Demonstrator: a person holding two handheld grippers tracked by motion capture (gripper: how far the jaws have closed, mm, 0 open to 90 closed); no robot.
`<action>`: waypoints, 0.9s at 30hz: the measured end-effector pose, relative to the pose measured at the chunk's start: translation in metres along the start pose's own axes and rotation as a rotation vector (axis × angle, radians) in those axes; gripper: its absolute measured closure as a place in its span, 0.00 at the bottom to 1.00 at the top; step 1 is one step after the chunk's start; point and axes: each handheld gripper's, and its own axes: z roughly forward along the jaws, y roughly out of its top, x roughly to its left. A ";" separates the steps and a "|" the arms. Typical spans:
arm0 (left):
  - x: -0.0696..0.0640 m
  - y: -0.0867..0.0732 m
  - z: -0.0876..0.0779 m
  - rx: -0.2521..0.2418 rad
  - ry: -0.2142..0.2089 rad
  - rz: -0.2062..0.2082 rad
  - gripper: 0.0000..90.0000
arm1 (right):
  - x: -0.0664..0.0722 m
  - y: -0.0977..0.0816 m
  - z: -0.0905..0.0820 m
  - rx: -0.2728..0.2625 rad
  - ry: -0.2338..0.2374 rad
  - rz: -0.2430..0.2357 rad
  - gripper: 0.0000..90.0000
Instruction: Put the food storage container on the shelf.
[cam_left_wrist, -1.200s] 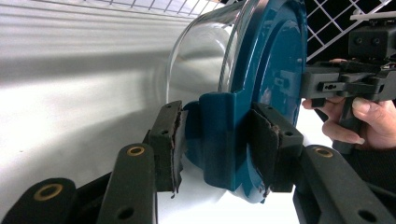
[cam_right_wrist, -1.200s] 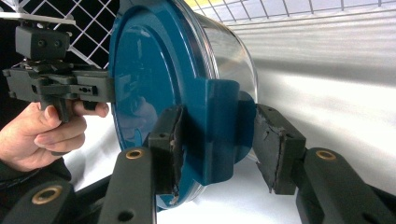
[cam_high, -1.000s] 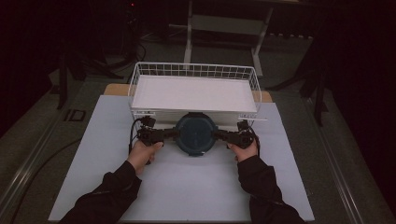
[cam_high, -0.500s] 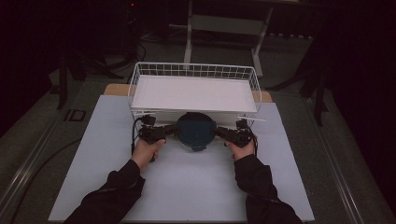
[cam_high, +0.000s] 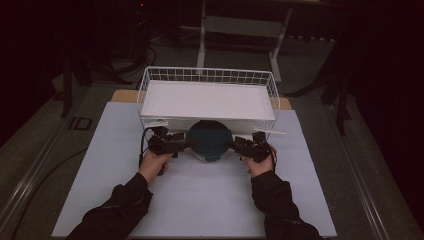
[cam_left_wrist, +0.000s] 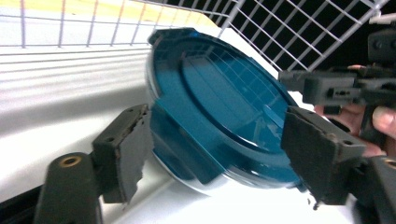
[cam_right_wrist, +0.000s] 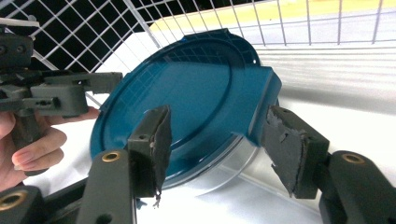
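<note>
From above, in the high view, a round container with a dark teal lid (cam_high: 209, 140) leans tilted against the front wall of a white wire basket (cam_high: 150, 82), which stands on a pale table sheet (cam_high: 200, 200). The left gripper (cam_high: 186, 144) reaches it from one side and the right gripper (cam_high: 234, 144) from the other, each held by a hand in a dark sleeve. The container sits between the two sets of fingertips.

Along the left gripper's own view, two black jaws with rough, frayed foam pads (cam_left_wrist: 122, 149) stand wide on either side of a flat rectangular tab on the lid's rim. The jaws have just been opening; the tab lies between them, but neither pad presses on it. The lid is glossy blue-green plastic, with raised rings and a clear body (cam_left_wrist: 196, 184) under its edge. Beyond the fingertips, the other gripper (cam_left_wrist: 327, 86) and a thumb appear against the wire grid.

Along the right gripper's view, its torn foam pads (cam_right_wrist: 156, 144) flank the opposite tab of the lid (cam_right_wrist: 196, 98). These jaws have also just been opening; the right pad sits just beside the tab, and whether it touches I cannot tell. The clear, smooth bowl (cam_right_wrist: 224, 163) shows below the lid, resting on the white surface.
</note>
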 end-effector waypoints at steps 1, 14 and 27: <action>-0.001 0.000 -0.003 -0.002 0.003 0.021 0.21 | 0.004 -0.001 -0.005 0.004 0.000 -0.010 0.47; -0.031 -0.012 -0.025 0.071 -0.027 0.154 0.00 | 0.035 -0.012 -0.022 0.056 0.029 -0.099 0.57; -0.058 -0.034 -0.053 0.085 -0.010 0.260 0.00 | 0.058 -0.042 -0.005 0.178 0.062 -0.150 1.00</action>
